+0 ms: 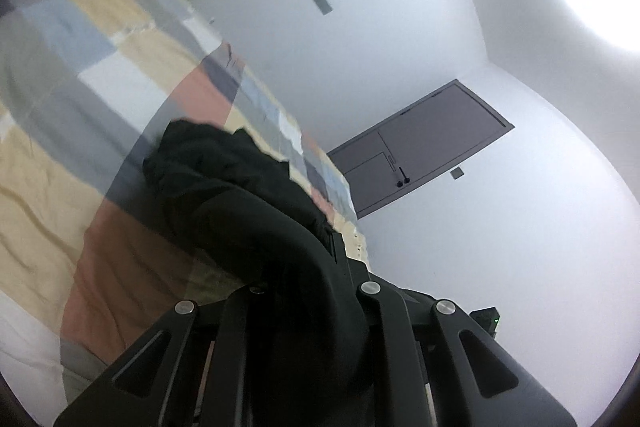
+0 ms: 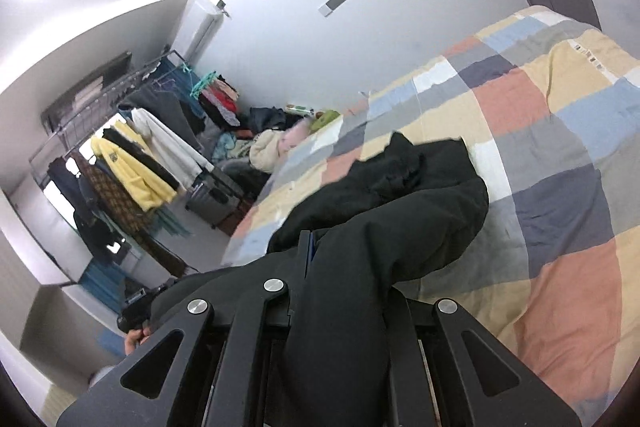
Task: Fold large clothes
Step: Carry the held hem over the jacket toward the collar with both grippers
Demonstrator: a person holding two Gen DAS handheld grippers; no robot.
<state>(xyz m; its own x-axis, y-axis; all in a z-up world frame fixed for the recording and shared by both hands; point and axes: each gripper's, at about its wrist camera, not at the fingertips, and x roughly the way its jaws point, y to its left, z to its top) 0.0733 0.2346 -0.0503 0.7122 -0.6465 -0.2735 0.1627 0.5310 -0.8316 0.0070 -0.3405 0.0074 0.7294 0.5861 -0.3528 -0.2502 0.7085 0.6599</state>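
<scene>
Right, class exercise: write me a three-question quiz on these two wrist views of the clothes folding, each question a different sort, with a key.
1. True or false: the black garment lies on a checked bedspread.
2. Multiple choice: what hangs on the clothes rack beyond the bed? A) only towels B) several garments, one of them yellow C) nothing
3. Fill in: black cloth bunches between the fingers of both the left gripper and the right gripper, so each is shut on the ____.

Key: 1 true; 2 B; 3 black garment
</scene>
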